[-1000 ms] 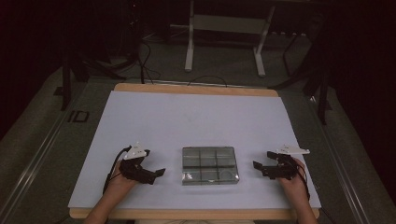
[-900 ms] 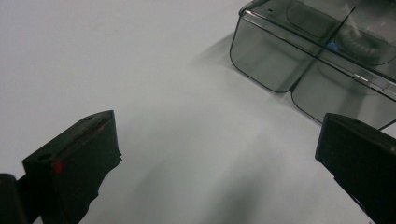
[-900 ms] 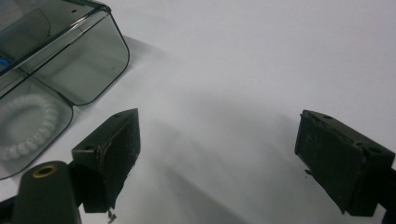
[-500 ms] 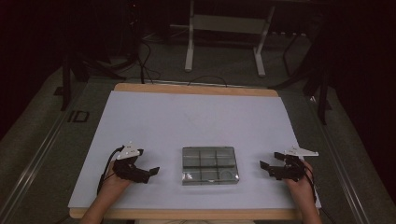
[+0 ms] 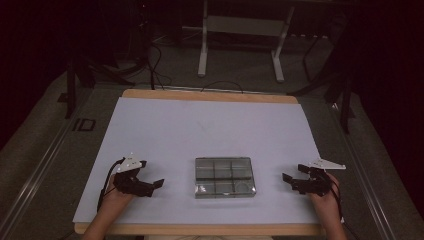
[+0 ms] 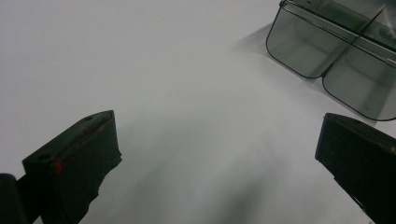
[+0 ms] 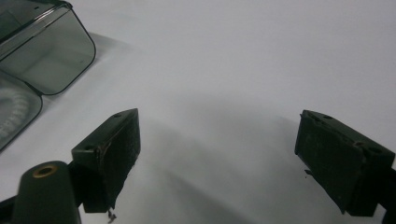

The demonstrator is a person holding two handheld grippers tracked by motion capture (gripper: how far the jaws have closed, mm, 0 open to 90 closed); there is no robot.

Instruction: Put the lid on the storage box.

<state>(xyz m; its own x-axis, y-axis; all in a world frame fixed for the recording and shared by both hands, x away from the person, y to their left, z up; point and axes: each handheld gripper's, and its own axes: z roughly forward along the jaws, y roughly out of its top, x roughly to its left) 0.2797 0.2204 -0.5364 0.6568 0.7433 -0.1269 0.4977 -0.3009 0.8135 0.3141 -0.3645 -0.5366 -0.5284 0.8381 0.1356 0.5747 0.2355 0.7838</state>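
Both claws drawn further outward from clear compartment box since earlier. Left claw and right claw gape, empty. Box lies mid-counter, near front edge, long axis left-right.

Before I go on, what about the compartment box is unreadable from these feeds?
- Contents of the clear box: high view, too small and dim to tell.
- Far side of the box: left gripper view, cut off by the top and right edges.
- Pale ridged thing inside: right gripper view, blurred, cut by the left edge.
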